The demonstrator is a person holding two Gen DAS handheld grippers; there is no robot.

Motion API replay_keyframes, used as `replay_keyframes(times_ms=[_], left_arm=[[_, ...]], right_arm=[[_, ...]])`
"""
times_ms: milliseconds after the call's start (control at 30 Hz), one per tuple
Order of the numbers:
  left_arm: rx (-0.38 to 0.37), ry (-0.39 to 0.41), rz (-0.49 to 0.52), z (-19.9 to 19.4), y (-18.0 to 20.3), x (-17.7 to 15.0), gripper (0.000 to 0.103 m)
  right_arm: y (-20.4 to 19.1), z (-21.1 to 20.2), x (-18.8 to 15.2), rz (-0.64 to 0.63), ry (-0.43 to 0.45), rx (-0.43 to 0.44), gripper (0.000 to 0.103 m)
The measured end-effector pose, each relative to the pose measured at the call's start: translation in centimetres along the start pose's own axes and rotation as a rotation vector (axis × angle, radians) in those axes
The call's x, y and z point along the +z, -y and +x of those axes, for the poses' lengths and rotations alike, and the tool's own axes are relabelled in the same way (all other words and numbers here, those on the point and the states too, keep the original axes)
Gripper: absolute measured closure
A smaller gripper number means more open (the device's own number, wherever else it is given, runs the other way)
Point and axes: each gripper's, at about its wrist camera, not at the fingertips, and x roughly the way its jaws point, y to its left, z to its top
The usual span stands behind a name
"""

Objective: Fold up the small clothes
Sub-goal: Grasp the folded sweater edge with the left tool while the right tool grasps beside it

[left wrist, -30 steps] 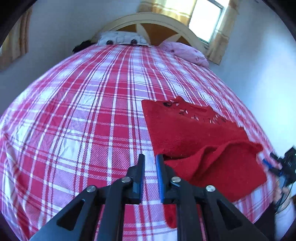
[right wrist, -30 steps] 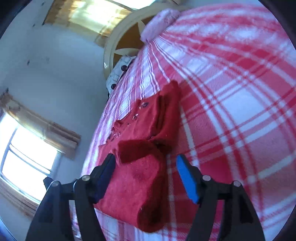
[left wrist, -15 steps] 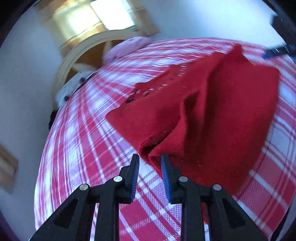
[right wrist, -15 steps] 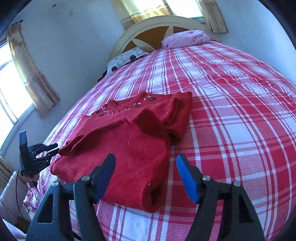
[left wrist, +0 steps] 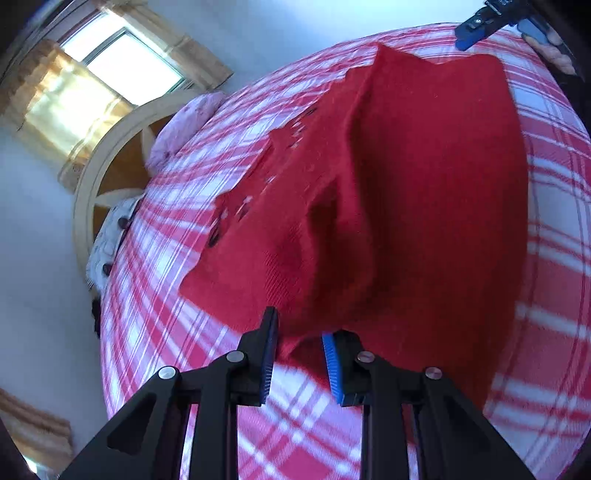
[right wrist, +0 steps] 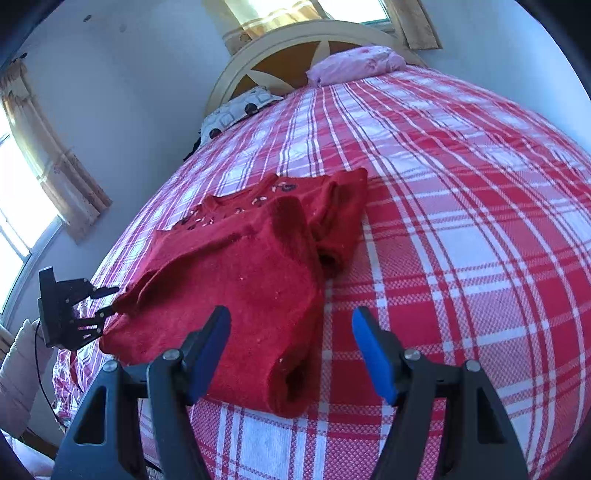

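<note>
On the bed's near edge: left gripper (left wrist: 297, 334) points down at the red sweater's (left wrist: 406, 192) near corner, jaws narrowly parted; they have just been opening a little, and the corner of the cloth lies at their tips, not visibly pinched.
Right gripper (right wrist: 291, 332): jaws spread wide, hovering over the sweater's near hem, nothing between the pads; its blue pad also shows at the top of the left wrist view.
Red sweater: lies partly folded on the bed near its foot, one sleeve laid over the body, neckline with small pale decorations toward the headboard.
Bed (right wrist: 461, 221): covered by a red and white plaid sheet.
Person: a pale sleeve (right wrist: 18, 365) shows at the left edge of the right wrist view, behind the left gripper.
Pillows: a patterned white pillow (right wrist: 236, 110) and a pink pillow (right wrist: 354, 64) lie at the far end.
Headboard (right wrist: 306, 33): arched, cream with brown panels, against the wall.
Windows: a curtained window (right wrist: 303, 9) above the headboard, another on the side wall.
</note>
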Motion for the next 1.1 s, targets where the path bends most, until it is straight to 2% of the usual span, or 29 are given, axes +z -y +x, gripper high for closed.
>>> replay_keyframes(times_ms=[100,200,300,400,500,533,567,600,633,833,900,1100], left_arm=[[-0.011,0.009,0.058,0.7,1.5,0.8,0.078],[-0.027,0.031,-0.021,0.8,1.4,1.5,0.078],[-0.075,0.064,-0.324,0.6,-1.3,1.5,0.078],[-0.14,0.101,-0.571,0.6,-3.2,0.8,0.078],[-0.136,0.106,-0.689,1.0,-3.4,0.6,0.079],[-0.129,0.104,-0.71,1.1,-3.2,0.7,0.08],[-0.129,0.106,-0.729,1.0,-3.1,0.7,0.082],[-0.13,0.112,-0.757,0.9,-3.0,0.7,0.085],[-0.131,0.115,-0.78,0.8,-3.0,0.6,0.086],[-0.152,0.175,-0.917,-1.5,-3.7,-0.5,0.089],[-0.144,0.209,-0.938,-2.8,-3.8,-0.7,0.089],[-0.113,0.246,-0.961,-4.5,-5.6,0.5,0.09]], right_arm=[[0.1,-0.3,0.4,-0.006,0.01,-0.008,0.031],[-0.1,-0.6,1.9,-0.041,0.032,-0.023,0.031],[-0.6,0.3,3.8,-0.077,0.043,-0.019,0.031],[-1.4,2.7,5.4,-0.129,0.035,-0.025,0.034],[-1.8,6.4,6.2,-0.147,-0.021,-0.036,0.047],[-1.9,7.7,6.2,-0.15,-0.046,-0.049,0.057],[-2.1,8.4,6.0,-0.165,-0.052,-0.075,0.077],[-2.3,8.8,5.9,-0.182,-0.055,-0.096,0.088],[-2.5,9.0,5.6,-0.195,-0.052,-0.115,0.092],[-2.9,6.0,4.3,-0.169,0.035,-0.09,0.093],[-3.1,4.7,4.2,-0.154,0.064,-0.069,0.093],[-4.9,2.1,5.6,-0.186,0.142,-0.057,0.093]])
